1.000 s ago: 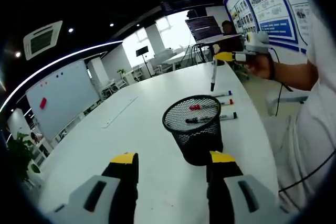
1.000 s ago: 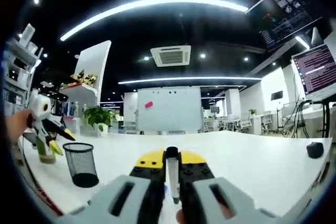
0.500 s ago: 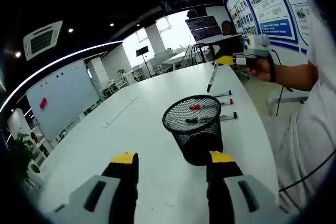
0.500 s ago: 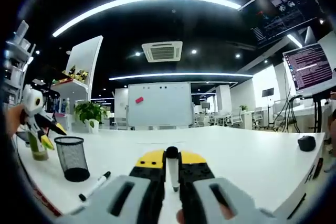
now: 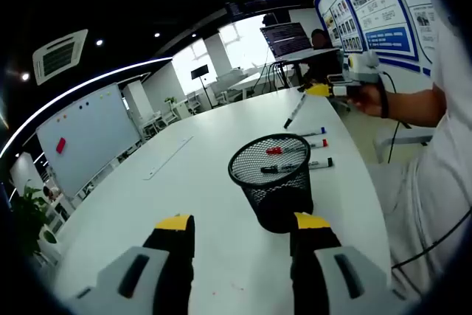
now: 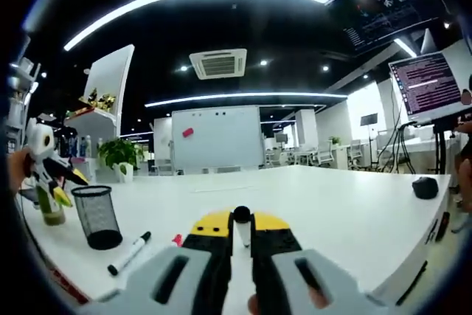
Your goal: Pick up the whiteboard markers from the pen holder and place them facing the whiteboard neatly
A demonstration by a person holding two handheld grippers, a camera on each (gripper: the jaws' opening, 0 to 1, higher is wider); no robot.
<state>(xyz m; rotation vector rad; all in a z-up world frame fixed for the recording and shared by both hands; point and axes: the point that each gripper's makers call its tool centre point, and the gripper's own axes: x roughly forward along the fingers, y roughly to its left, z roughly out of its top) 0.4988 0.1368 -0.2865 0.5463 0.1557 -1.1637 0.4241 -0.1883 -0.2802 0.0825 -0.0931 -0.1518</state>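
A black mesh pen holder (image 5: 271,182) stands on the white table (image 5: 184,204), just ahead of my open left gripper (image 5: 243,225). Inside it lie a red-capped marker (image 5: 274,150) and a black one (image 5: 270,170). Three markers (image 5: 317,143) lie side by side on the table behind the holder. Above them my right gripper (image 5: 330,90) is shut on a slanted whiteboard marker (image 5: 294,111). In the right gripper view that marker (image 6: 242,235) sticks out between the shut jaws of the right gripper (image 6: 241,220), pointing towards the far whiteboard (image 6: 214,140). The pen holder (image 6: 97,216) and a black marker (image 6: 129,253) sit at the left.
A person's forearm (image 5: 413,105) holds the right gripper at the table's right edge. A long flat strip (image 5: 168,156) lies mid-table. A dark mouse (image 6: 424,187) rests at the far right. A green bottle (image 6: 48,208) and a plant (image 6: 118,154) stand beyond the holder.
The marker held in the right gripper has tipped from upright to slanted. The right view has turned, bringing the black marker on the table into sight. The left gripper has not moved.
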